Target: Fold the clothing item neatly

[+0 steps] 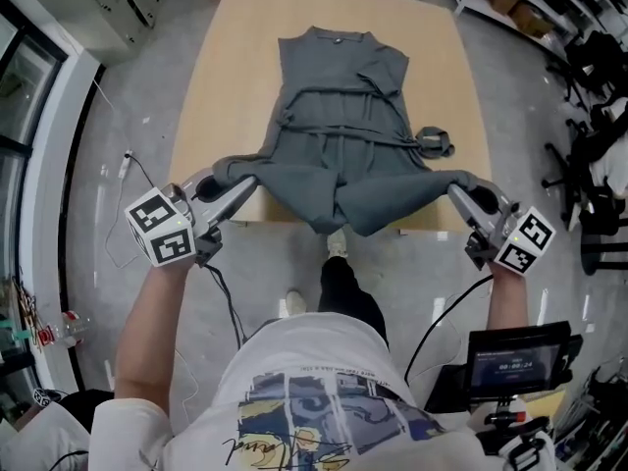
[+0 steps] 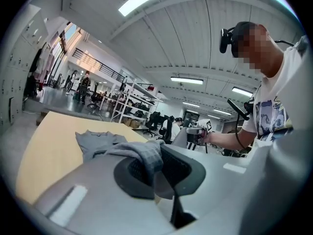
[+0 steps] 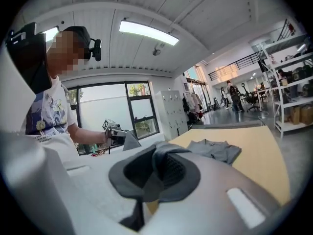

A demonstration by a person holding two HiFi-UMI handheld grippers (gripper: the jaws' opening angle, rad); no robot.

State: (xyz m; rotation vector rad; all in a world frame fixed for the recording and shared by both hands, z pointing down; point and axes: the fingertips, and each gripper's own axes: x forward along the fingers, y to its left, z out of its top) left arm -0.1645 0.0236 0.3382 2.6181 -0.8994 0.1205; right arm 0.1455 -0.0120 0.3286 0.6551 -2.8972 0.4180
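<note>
Nearest, at the person's two sides, the left gripper (image 1: 245, 183) and the right gripper (image 1: 457, 188) are each clamped shut on a bottom corner of the grey sleeveless dress (image 1: 339, 116), one corner per tool. Both gripper views confirm this: grey cloth is pinched between the dark pads and bunches out over the top of them. The corners are held raised at the near edge of the table (image 1: 221, 86), off its surface. The hem therefore hangs in a shallow drape between the tools, while the rest of the dress lies flat on the wood. Holding both corners level and well apart keeps the hem spread and square. I judge this to be the set-up for carrying the bottom edge over toward the neckline as a first fold. Farther along, the waist tie (image 1: 432, 142) crosses the middle of the dress, with its knotted end lying off to the right side. Farthest, the neckline points at the far table edge.

Only the head view gives the whole outline, the tie and how centred the dress lies. Only the gripper views show the pads biting cloth, and each catches the opposite tool across the gap. They also take in the room beyond: shelving (image 2: 129, 104) from the left one, lockers (image 3: 168, 111) and windows (image 3: 110, 112) from the right one.
</note>
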